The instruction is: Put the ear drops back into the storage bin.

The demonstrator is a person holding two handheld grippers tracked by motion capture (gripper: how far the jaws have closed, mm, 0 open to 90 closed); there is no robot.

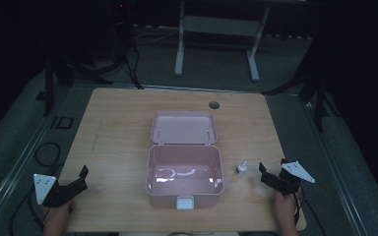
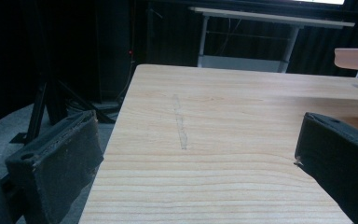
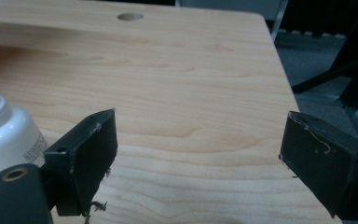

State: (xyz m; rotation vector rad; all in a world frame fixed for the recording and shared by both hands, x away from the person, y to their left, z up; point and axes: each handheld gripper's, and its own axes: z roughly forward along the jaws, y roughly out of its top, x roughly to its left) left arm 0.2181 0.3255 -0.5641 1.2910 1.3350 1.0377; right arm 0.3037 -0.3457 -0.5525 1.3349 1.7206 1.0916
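Nearest to us, our left gripper (image 1: 81, 178) rests at the near left corner of the table (image 1: 118, 128), jaws spread and holding nothing. Our right gripper (image 1: 268, 176) sits at the near right, jaws likewise spread wide and empty, aimed toward the small white bottle (image 1: 241, 169) standing upright just beside it; in the right gripper view the bottle (image 3: 4, 135) stands just outside the left jaw, not between the jaws. A little farther in, the pink box (image 1: 184, 194) lies open at the table's middle, its lid (image 1: 183, 128) thrown back and the inside bare. We judge the work barely begun: the bottle is not yet gripped, and it probably belongs in the box.
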